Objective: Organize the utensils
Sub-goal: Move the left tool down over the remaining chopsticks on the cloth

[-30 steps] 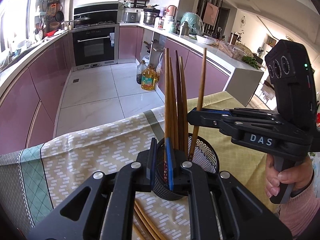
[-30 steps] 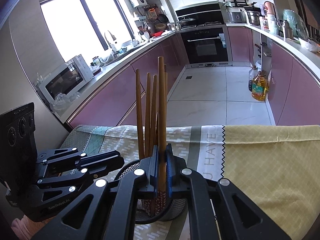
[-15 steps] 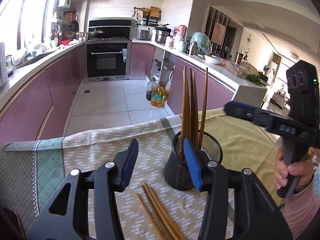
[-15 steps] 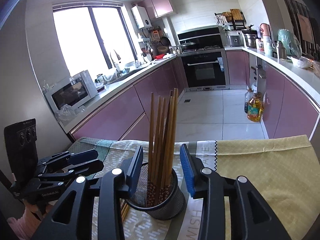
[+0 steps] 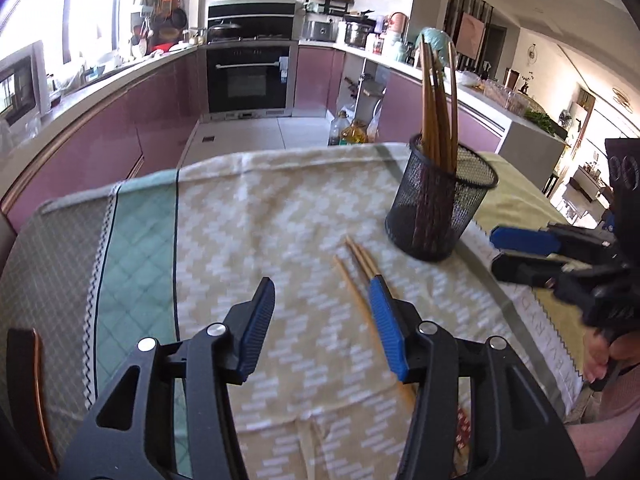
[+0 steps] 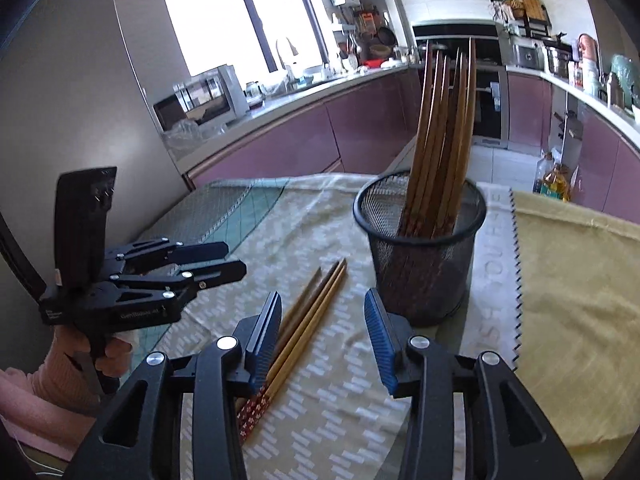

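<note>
A black mesh holder [image 5: 436, 208] [image 6: 420, 264] stands on the tablecloth with several brown chopsticks [image 5: 436, 112] [image 6: 440, 128] upright in it. Three loose chopsticks [image 5: 356, 264] [image 6: 316, 304] lie flat on the cloth in front of it. My left gripper [image 5: 320, 284] [image 6: 234, 258] hangs open and empty over the cloth, its right finger above the loose chopsticks. My right gripper [image 6: 323, 296] [image 5: 496, 250] is opening above the same loose chopsticks, which lie under the gap near its left finger. Its pads press on nothing.
A patterned tablecloth [image 5: 248, 240] covers the table, with a yellow cloth [image 6: 568, 300] to the right of the holder. The far table edge drops to the kitchen floor, where oil bottles [image 6: 554, 180] stand. A hand [image 6: 108, 352] grips the left tool.
Both grippers were shut on chopsticks standing in the holder. They have opened, let go, and drawn back and down, so the holder now stands ahead and the loose chopsticks lie below.
</note>
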Available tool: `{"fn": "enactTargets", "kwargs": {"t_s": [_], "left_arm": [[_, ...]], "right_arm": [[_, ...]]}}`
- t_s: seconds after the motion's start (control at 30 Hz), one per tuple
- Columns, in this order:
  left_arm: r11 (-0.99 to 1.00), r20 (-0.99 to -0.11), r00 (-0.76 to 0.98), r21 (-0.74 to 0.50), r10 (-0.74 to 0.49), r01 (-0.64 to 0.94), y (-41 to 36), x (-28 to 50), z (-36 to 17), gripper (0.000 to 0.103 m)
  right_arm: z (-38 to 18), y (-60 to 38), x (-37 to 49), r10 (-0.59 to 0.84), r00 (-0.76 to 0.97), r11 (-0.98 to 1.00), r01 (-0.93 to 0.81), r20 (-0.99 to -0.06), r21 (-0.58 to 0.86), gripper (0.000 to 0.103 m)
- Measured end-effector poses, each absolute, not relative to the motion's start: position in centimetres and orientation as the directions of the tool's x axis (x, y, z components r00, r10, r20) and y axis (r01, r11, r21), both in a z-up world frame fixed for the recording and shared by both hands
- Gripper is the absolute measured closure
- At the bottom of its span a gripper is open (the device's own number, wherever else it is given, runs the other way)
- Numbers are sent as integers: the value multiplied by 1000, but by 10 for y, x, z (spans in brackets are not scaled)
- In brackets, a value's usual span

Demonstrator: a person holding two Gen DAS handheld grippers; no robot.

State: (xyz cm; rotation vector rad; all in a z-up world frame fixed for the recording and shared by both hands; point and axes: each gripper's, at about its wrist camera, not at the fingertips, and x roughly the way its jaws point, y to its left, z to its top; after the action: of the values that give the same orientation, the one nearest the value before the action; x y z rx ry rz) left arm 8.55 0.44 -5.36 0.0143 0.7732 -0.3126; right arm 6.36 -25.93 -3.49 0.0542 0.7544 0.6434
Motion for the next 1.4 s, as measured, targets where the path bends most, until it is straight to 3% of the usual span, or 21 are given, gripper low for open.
{"fn": "enactTargets", "kwargs": {"t_s": [0.17,0.43,1.4], "left_arm": [[956,-713,648,-119,-269,266,8,77,-73,53],[952,-731,621,-136,-283,275,3,70,-85,52],[934,-774,562,-103,-291,342,-34,82,-103,54]], "right_arm": [[-65,-235,60,525,492,817,-520,-694,249,62],[-81,-217,51,465,490,837,-515,-737,186,62],[-85,-215,60,420,501,856,-495,-757,148,64]]}}
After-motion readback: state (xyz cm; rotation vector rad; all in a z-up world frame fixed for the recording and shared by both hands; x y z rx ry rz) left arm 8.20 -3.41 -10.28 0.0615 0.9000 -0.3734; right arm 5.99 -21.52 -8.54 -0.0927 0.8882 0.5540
